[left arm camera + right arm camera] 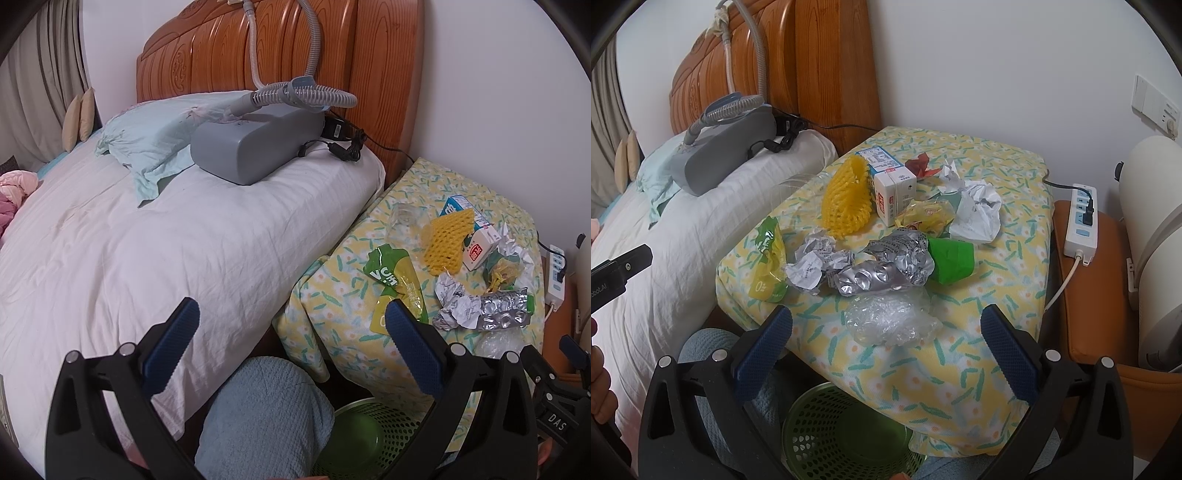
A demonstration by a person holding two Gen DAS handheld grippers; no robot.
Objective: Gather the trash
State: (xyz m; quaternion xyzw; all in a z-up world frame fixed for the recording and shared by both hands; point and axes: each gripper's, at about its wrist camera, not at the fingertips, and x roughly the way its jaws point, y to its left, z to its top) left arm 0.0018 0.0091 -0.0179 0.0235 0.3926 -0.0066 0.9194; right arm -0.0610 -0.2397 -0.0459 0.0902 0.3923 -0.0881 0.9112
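Observation:
Trash lies on a bedside stand under a yellow floral cloth (990,173): a yellow foam net (846,199), a white carton (894,194), crumpled paper (979,212), foil blister packs (886,269), a green wrapper (951,260), clear plastic film (890,317) and a green-yellow pouch (770,258). A green mesh bin (842,439) stands below the stand's front edge. My right gripper (886,336) is open and empty, just before the plastic film. My left gripper (291,328) is open and empty, above the gap between bed and stand; the pouch (395,277) lies beside its right finger.
A bed with a white quilt (147,240) is left of the stand, with a grey breathing machine (255,144) and hose on it. A white power strip (1082,218) lies on a brown stool at right. A blue towel (262,417) is beside the bin (365,439).

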